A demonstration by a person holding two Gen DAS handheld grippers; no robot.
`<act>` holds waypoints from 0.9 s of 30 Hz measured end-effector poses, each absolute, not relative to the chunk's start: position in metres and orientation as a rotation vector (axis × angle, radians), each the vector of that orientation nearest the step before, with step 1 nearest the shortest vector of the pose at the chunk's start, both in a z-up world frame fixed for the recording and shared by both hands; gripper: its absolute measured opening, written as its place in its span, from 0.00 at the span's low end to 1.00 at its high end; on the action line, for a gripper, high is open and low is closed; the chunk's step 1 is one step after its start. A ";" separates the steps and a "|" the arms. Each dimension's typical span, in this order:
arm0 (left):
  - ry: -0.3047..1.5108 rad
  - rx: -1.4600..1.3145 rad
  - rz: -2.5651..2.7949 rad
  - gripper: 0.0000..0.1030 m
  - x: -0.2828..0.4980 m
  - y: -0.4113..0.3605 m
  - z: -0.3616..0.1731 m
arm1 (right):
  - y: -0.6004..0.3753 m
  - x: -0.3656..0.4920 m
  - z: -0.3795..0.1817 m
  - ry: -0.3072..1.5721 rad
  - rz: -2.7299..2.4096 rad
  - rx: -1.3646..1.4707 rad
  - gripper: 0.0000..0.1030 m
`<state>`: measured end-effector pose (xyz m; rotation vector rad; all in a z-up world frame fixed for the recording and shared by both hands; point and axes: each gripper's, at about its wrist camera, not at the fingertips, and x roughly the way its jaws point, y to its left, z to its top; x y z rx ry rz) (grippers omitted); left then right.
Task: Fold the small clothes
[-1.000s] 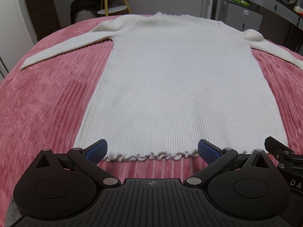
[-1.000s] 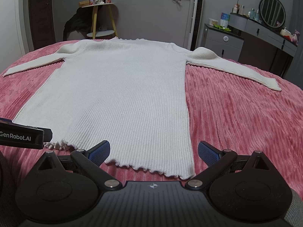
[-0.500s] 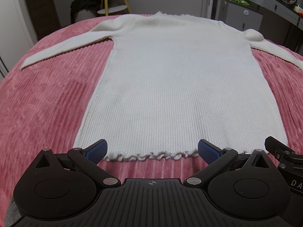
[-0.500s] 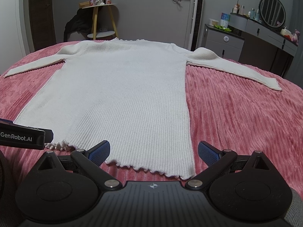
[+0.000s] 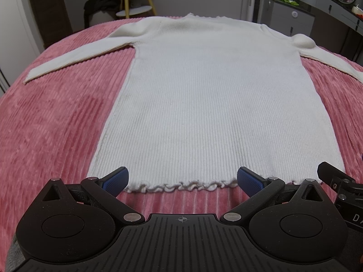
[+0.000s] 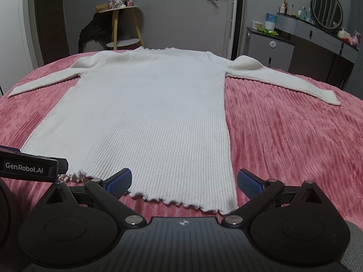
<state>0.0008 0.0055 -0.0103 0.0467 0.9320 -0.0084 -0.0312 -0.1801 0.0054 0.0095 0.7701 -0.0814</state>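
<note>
Nothing has shifted: my left hand-held gripper [image 5: 181, 179] and right hand-held gripper [image 6: 184, 182] stay spread at the hem of the white ribbed sweater [image 5: 211, 104], flat on the pink bed [image 5: 56, 117]; folding hasn't begun.

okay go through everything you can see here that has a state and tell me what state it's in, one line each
White ribbed knit sweater: spread flat, unfolded, both sleeves out to the sides.
Ruffled bottom hem: lying on the bedspread, not gripped.
Pink ribbed bedspread: spread under the sweater.
Left claw: open, at the hem, holding nothing.
Right claw: open, over the hem's right corner, holding nothing.
</note>
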 end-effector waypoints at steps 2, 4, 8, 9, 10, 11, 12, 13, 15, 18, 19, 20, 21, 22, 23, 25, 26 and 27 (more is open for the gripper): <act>0.935 0.050 -0.010 1.00 0.002 0.004 -0.011 | -0.181 -0.031 0.006 0.771 -0.080 0.021 0.96; 0.940 0.050 -0.010 1.00 0.003 0.004 -0.011 | -0.181 -0.032 0.006 0.768 -0.077 0.026 0.96; 0.944 0.049 -0.011 1.00 0.004 0.003 -0.011 | -0.180 -0.032 0.007 0.767 -0.068 0.029 0.96; 0.943 0.048 -0.011 1.00 0.004 0.003 -0.011 | -0.181 -0.032 0.007 0.767 -0.064 0.032 0.96; 0.942 0.047 -0.011 1.00 0.004 0.003 -0.010 | -0.181 -0.032 0.007 0.765 -0.058 0.038 0.96; 0.940 0.046 -0.011 1.00 0.004 0.004 -0.010 | -0.181 -0.032 0.008 0.763 -0.054 0.043 0.96; 0.938 0.045 -0.009 1.00 0.004 0.003 -0.009 | -0.181 -0.032 0.008 0.762 -0.050 0.048 0.96; 0.934 0.043 -0.007 1.00 0.004 0.004 -0.009 | -0.182 -0.032 0.008 0.761 -0.042 0.056 0.96; 0.932 0.039 -0.007 1.00 0.005 0.004 -0.008 | -0.184 -0.032 0.009 0.753 -0.022 0.081 0.96; 0.933 0.043 -0.005 1.00 0.006 0.002 -0.008 | -0.189 -0.031 0.009 0.752 0.015 0.130 0.96; 0.931 0.046 -0.006 1.00 0.006 0.001 -0.008 | -0.191 -0.029 0.009 0.764 0.035 0.151 0.96; 0.926 0.050 -0.009 1.00 0.006 0.001 -0.007 | -0.193 -0.026 0.008 0.781 0.061 0.174 0.96; 0.918 0.052 -0.012 1.00 0.005 0.000 -0.005 | -0.196 -0.023 0.007 0.800 0.088 0.200 0.96; 0.908 0.053 -0.016 1.00 0.005 -0.001 -0.003 | -0.200 -0.020 0.006 0.821 0.121 0.239 0.96; 0.900 0.055 -0.022 1.00 0.005 -0.002 -0.001 | -0.206 -0.016 0.005 0.838 0.152 0.286 0.96; 0.886 0.060 -0.034 1.00 0.007 -0.005 0.003 | -0.220 -0.007 0.007 0.864 0.189 0.400 0.96; 0.879 0.064 -0.036 1.00 0.009 -0.006 0.004 | -0.230 -0.001 0.008 0.864 0.176 0.450 0.96; 0.874 0.068 -0.035 1.00 0.013 -0.007 0.005 | -0.242 0.005 0.010 0.854 0.161 0.500 0.96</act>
